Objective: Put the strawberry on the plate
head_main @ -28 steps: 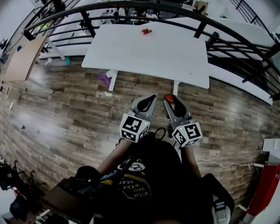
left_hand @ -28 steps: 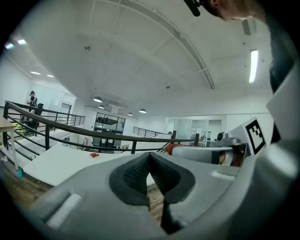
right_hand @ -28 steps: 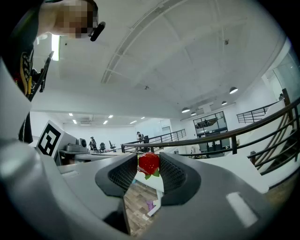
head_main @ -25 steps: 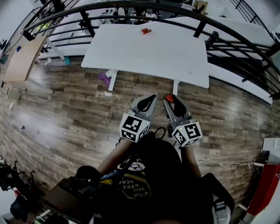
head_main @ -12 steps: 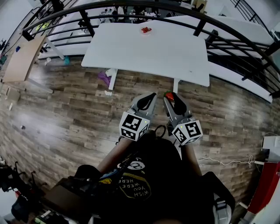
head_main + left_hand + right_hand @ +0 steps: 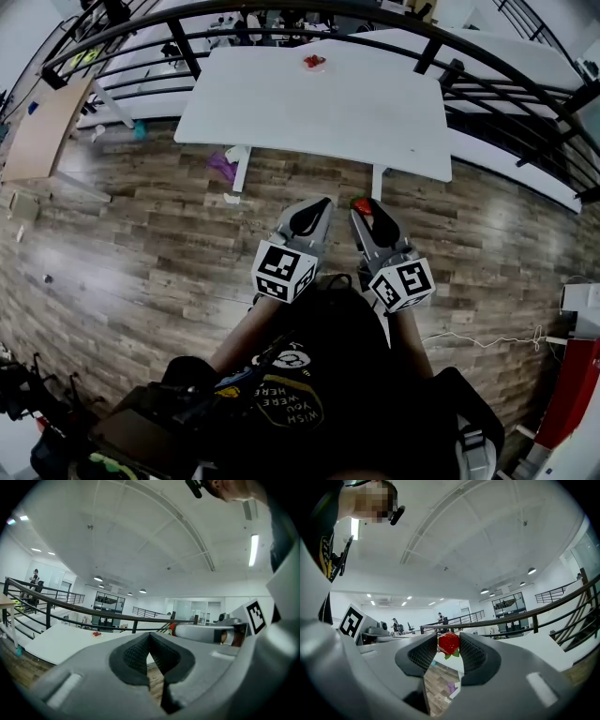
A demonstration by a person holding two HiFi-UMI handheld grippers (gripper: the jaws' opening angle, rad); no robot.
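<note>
My right gripper (image 6: 364,207) is shut on a red strawberry (image 6: 449,644) with green leaves, pinched at the jaw tips; the strawberry (image 6: 361,206) also shows in the head view. My left gripper (image 6: 313,208) hangs beside it, its jaws closed together with nothing between them (image 6: 150,635). Both are held close to the person's body, above the wooden floor and short of the white table (image 6: 375,112). Far across that table, near its back edge, sits a small plate (image 6: 314,63) with something red on it; the plate (image 6: 96,634) appears tiny in the left gripper view.
Black metal railings (image 6: 487,84) curve around the table's back and right side. A purple scrap (image 6: 223,170) lies on the floor by a table leg. A wooden board (image 6: 42,127) stands at the far left, and a white cable (image 6: 487,339) trails at the right.
The view has shifted slightly, with the table and plate sitting a little higher in the frame. Both grippers keep their hold and stay side by side.
</note>
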